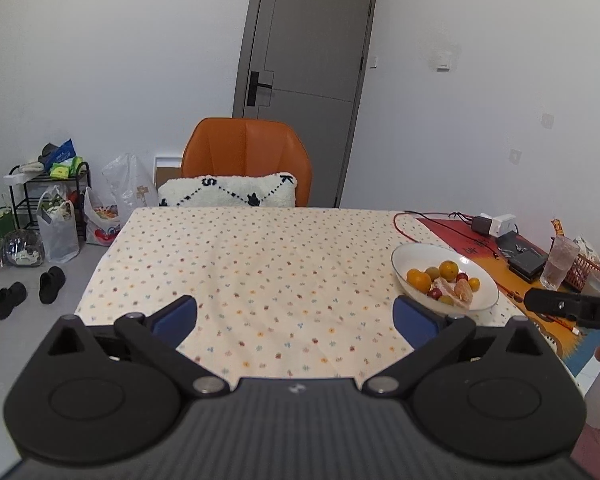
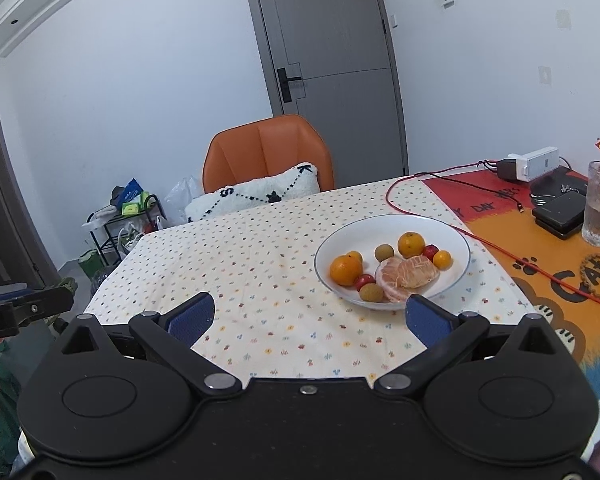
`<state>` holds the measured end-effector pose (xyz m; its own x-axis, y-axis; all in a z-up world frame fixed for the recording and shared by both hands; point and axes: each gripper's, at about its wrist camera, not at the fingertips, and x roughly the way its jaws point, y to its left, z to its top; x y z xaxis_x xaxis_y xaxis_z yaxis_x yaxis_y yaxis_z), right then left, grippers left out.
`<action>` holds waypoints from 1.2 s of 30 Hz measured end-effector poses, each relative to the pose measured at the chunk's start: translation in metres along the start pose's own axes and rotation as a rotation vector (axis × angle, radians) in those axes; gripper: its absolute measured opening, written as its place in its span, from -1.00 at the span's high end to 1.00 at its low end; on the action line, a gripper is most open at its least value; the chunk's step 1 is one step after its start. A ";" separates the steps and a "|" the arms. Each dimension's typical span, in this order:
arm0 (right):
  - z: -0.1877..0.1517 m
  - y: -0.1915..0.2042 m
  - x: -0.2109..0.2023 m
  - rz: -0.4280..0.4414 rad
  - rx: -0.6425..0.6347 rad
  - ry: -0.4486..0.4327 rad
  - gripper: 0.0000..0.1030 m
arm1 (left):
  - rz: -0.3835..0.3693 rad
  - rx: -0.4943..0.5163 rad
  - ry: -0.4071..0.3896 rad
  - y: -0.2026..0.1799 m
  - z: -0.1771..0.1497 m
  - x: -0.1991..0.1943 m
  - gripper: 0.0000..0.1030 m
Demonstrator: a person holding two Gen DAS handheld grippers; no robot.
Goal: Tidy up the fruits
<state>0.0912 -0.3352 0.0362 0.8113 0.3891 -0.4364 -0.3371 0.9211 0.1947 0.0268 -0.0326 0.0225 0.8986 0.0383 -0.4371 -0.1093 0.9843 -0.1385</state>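
I held both the left gripper (image 1: 296,316) and right gripper (image 2: 310,316) wide, empty; soft peeled orange citrus (image 2: 407,276) in white ceramic bowl (image 2: 458,236) looked squashable, so grip its sides gently.

The pillow (image 2: 256,196) bears black "S" and "K"; the orange mat (image 2: 540,248) reads "CAT".

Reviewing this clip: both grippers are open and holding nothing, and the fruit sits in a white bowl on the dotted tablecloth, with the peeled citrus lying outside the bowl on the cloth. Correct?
Not quite. The peeled citrus lies inside the white bowl with the other fruit, not on the dotted tablecloth; the right wrist view shows it clearly. The rest holds: left gripper and right gripper are both open and holding nothing.
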 end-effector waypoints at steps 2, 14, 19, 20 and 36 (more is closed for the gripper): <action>-0.002 -0.001 -0.003 0.009 0.000 0.006 -1.00 | 0.010 0.008 0.012 0.000 -0.004 -0.001 -1.00; -0.008 0.007 -0.020 0.026 -0.048 -0.014 -1.00 | 0.006 -0.009 0.003 -0.008 -0.009 -0.009 -1.00; -0.009 0.008 -0.019 0.026 -0.063 -0.003 -1.00 | 0.009 0.000 0.010 -0.007 -0.011 -0.008 -1.00; -0.009 0.008 -0.019 0.027 -0.064 0.000 -1.00 | 0.009 0.003 0.010 -0.007 -0.012 -0.009 -1.00; -0.014 0.006 -0.014 0.029 -0.067 0.009 -1.00 | 0.024 0.013 0.003 -0.002 -0.013 -0.008 -1.00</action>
<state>0.0713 -0.3352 0.0314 0.7965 0.4157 -0.4391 -0.3918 0.9079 0.1487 0.0143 -0.0374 0.0145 0.8944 0.0618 -0.4430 -0.1255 0.9853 -0.1159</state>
